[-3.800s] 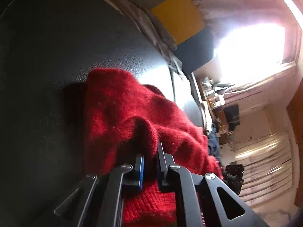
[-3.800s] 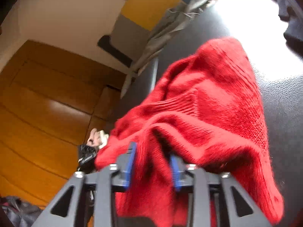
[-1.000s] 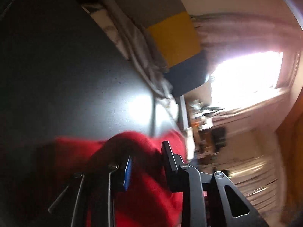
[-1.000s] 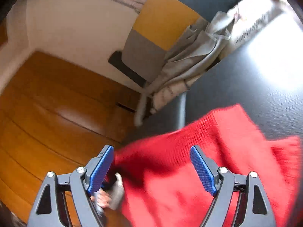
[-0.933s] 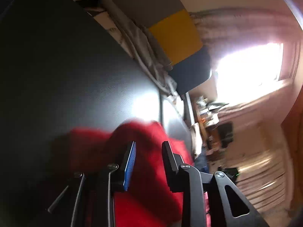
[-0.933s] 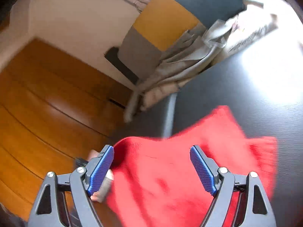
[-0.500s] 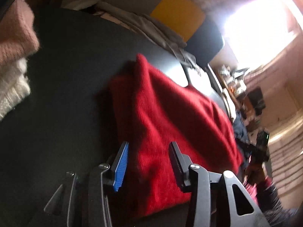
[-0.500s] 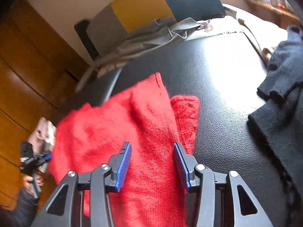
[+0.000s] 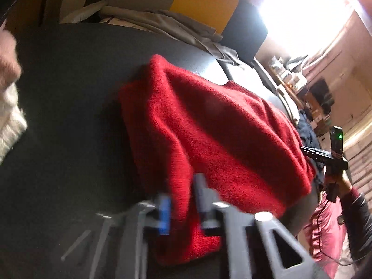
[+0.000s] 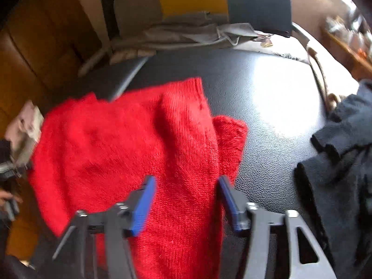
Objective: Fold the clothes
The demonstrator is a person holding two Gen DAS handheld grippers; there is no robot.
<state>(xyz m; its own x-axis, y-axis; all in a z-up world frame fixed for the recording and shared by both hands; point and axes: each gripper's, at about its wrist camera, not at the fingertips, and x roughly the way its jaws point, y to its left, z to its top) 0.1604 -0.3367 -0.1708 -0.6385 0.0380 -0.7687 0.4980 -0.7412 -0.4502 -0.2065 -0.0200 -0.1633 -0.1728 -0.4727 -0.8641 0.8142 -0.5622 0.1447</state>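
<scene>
Both claws are closing, the left gripper narrow and pinching the red sweater's near edge at six o'clock on the black table, the right gripper wider astride it; a shallow bite could slip and spoil the fold.

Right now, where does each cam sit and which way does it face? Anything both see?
Left wrist: on the left gripper, angled down along its fingers at the red sweater on the black table; jaws closing around a fold; the other gripper in a hand shows far right.
Right wrist: on the right gripper, angled down at the sweater's other end; jaws closing, knit between them; dark garment right.
Shared: sweater, table, yellow-and-grey chair.
</scene>
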